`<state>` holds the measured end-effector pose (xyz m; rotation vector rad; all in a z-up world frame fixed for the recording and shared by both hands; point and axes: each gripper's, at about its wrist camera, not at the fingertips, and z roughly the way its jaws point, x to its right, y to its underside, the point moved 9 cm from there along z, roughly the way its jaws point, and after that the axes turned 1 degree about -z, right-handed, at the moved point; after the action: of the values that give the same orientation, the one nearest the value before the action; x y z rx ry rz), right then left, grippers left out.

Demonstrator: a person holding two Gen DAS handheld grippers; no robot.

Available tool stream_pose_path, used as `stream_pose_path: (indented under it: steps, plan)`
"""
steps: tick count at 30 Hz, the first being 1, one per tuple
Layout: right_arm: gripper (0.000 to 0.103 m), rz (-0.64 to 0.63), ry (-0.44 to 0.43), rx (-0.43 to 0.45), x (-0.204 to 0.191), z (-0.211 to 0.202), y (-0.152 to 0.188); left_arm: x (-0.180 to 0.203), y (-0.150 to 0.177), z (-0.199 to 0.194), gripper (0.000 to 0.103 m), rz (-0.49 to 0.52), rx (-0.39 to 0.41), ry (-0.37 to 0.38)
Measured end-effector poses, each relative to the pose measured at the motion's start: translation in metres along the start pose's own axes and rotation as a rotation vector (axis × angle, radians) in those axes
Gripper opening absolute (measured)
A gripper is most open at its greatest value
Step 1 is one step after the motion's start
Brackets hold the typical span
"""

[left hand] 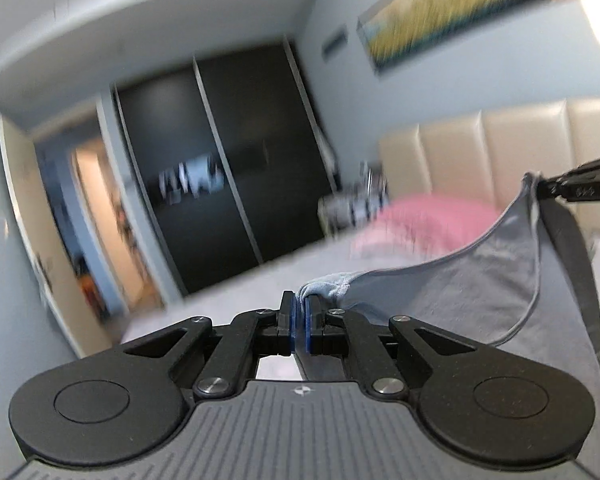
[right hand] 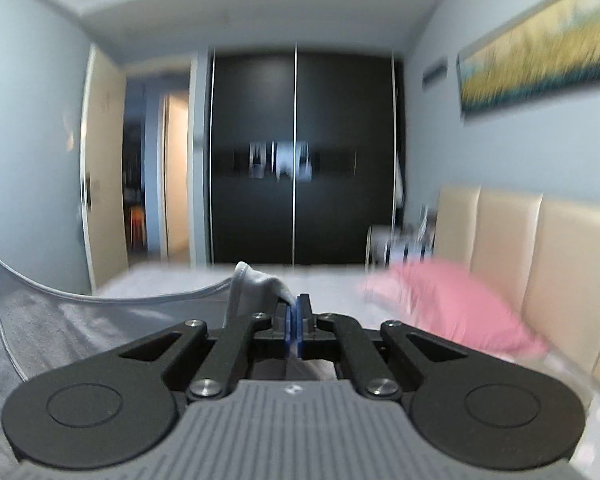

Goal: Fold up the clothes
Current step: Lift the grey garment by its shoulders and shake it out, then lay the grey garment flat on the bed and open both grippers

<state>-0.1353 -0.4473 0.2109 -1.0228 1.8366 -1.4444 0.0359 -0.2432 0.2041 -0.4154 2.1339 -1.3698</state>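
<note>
Two grippers, one garment: the left gripper (left hand: 299, 312) and right gripper (right hand: 295, 316) each have their jaws clamped on a bunched edge of the soft grey garment (left hand: 476, 292), which hangs slung between them above the bed (right hand: 172, 280). One pink pillow (right hand: 448, 308) — blurred — lies near the padded cream headboard (right hand: 540, 248).
</note>
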Motion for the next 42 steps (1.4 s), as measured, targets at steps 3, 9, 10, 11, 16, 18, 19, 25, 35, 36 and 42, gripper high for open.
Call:
stream_pose_path:
  steps: [3,9,10,11,16,18,19,25,35,36,42]
  plan:
    - [0.003,-0.002,-0.003,-0.132,-0.006,0.06,0.045,-0.005,0.044,0.067,0.003,-0.049,-0.126,0.006]
    - [0.003,-0.026,-0.004,-0.312,-0.01,0.169,0.117,-0.01,0.105,0.179,0.003,-0.113,-0.292,0.011]
    - [0.003,-0.024,-0.003,-0.345,-0.01,0.187,0.129,-0.01,0.114,0.195,0.003,-0.116,-0.309,0.007]
    - [0.003,-0.027,0.002,-0.369,-0.011,0.202,0.14,-0.009,0.12,0.21,0.003,-0.122,-0.326,0.004]
    - [0.003,-0.045,0.011,-0.461,-0.012,0.27,0.189,-0.002,0.167,0.259,0.003,-0.144,-0.405,0.017]
    - [0.003,-0.052,0.011,-0.499,-0.01,0.291,0.208,0.0,0.184,0.272,0.003,-0.143,-0.434,0.019]
    - [0.003,-0.056,0.011,-0.517,-0.009,0.301,0.217,0.001,0.193,0.279,0.003,-0.143,-0.449,0.019]
    - [0.003,-0.066,0.014,-0.595,-0.011,0.347,0.26,0.004,0.23,0.323,0.004,-0.168,-0.523,0.023]
    - [0.018,-0.055,-0.001,-0.699,-0.013,0.377,0.299,0.008,0.255,0.336,0.024,-0.186,-0.593,0.028]
    - [0.034,-0.054,-0.006,-0.703,-0.012,0.376,0.299,0.007,0.254,0.332,0.033,-0.196,-0.596,0.036]
    - [0.049,-0.011,-0.042,-0.727,0.005,0.349,0.282,0.006,0.248,0.293,0.045,-0.239,-0.61,0.075]
